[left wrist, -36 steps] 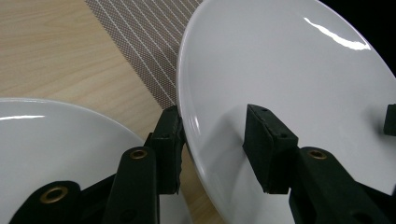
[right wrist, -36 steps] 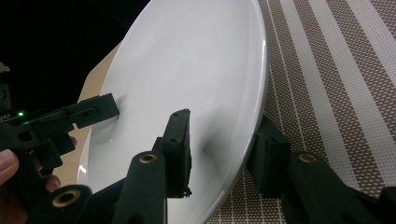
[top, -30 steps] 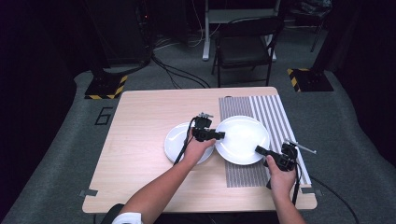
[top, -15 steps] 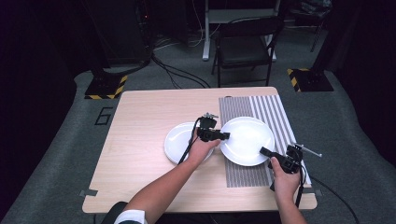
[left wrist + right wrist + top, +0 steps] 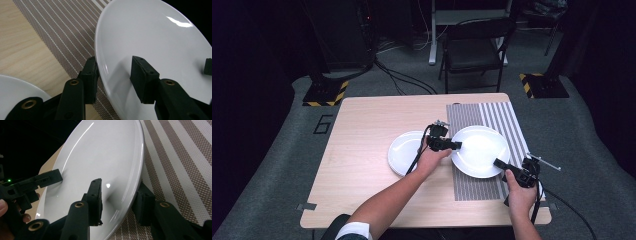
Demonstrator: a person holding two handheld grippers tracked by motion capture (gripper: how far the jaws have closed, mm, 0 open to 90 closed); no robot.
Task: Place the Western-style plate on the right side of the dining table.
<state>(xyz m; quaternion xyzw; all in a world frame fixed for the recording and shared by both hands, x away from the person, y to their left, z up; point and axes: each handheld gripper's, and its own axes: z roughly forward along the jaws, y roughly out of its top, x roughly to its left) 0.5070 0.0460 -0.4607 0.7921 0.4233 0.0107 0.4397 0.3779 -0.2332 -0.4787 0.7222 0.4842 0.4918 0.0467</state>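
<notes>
**Kid:** Where is the big plate (image 5: 480, 150) now?

**Helper:** It is over the striped mat (image 5: 472, 185), on the right part of the table (image 5: 362, 150). Two grippers hold it. The left gripper (image 5: 456, 145) pinches the left edge. The right gripper (image 5: 498, 163) pinches the near right edge.

**Kid:** Are the jaws tight on it?

**Helper:** Yes. In the left gripper view one jaw sits under the rim and one on top, with the plate (image 5: 155, 45) clamped between. In the right gripper view the plate (image 5: 100, 162) is gripped the same way.

**Kid:** What is that other plate?

**Helper:** A small plate (image 5: 404, 152) just beside it on the bare wood, under the left hand.

**Kid:** How should they carry the big one?

**Helper:** I think both hands should go at the same speed and keep the plate flat. It is smooth and could slip, so keep the squeeze steady. Watch the small plate, so the two do not bump.
</notes>
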